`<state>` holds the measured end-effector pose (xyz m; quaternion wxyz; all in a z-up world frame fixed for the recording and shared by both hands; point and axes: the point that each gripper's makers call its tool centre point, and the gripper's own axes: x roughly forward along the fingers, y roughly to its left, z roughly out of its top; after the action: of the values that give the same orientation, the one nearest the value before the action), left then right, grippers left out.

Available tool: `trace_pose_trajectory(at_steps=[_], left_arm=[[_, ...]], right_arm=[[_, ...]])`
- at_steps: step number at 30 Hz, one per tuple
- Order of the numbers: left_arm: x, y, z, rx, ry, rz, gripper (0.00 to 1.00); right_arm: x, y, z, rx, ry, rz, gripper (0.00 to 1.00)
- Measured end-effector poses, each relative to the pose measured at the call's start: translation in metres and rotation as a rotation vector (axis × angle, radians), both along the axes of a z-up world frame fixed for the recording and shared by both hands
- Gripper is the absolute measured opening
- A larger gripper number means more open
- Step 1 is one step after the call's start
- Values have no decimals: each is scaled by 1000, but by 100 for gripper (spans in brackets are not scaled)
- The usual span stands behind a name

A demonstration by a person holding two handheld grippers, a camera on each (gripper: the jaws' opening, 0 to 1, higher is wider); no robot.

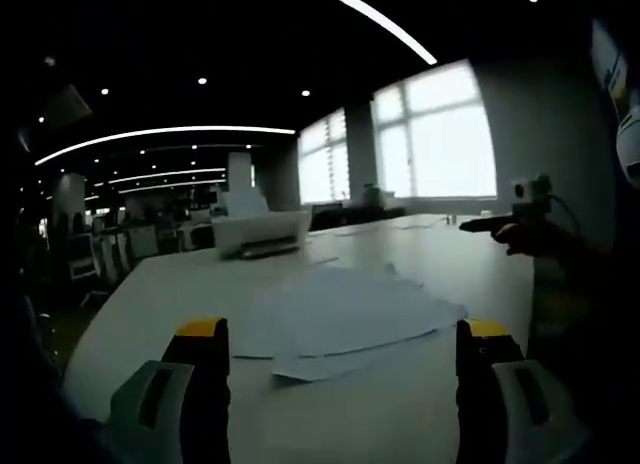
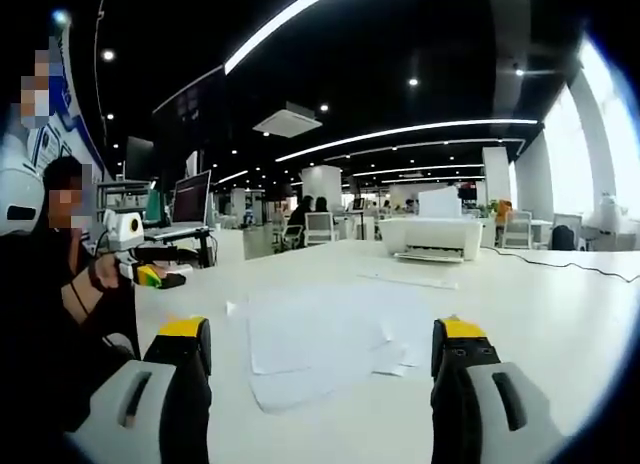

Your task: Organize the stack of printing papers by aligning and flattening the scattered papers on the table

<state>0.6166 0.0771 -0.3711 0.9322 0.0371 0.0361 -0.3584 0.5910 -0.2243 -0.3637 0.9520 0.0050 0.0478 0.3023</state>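
Several white printing papers (image 1: 340, 319) lie flat on the white table (image 1: 420, 404), loosely overlapped and fanned out of line, corners and edges jutting at different angles. In the right gripper view the same papers (image 2: 325, 339) spread unevenly; one more sheet seems to lie apart, farther back.
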Motion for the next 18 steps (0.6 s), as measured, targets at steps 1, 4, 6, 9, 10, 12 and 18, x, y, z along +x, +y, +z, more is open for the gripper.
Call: trace_pose_trajectory(at_steps=[1, 4, 6, 9, 10, 12, 18], left_arm=[[0, 0, 0, 0, 0, 1, 97], [0, 0, 0, 0, 0, 1, 97], [0, 0, 0, -1, 0, 1, 97], [2, 3, 2, 6, -19, 16, 96], [2, 3, 2, 9, -24, 19, 96], [2, 4, 3, 8, -26, 20, 96], [2, 4, 4, -3, -24, 17, 96]], right_arm=[[0, 0, 0, 0, 0, 0, 86], [0, 1, 0, -1, 0, 3, 86], [0, 1, -1, -2, 1, 5, 86], [1, 3, -2, -8, 3, 12, 86], [2, 2, -2, -10, 1, 9, 86], [3, 2, 0, -8, -2, 9, 86], [5, 5, 4, -3, -11, 13, 86]])
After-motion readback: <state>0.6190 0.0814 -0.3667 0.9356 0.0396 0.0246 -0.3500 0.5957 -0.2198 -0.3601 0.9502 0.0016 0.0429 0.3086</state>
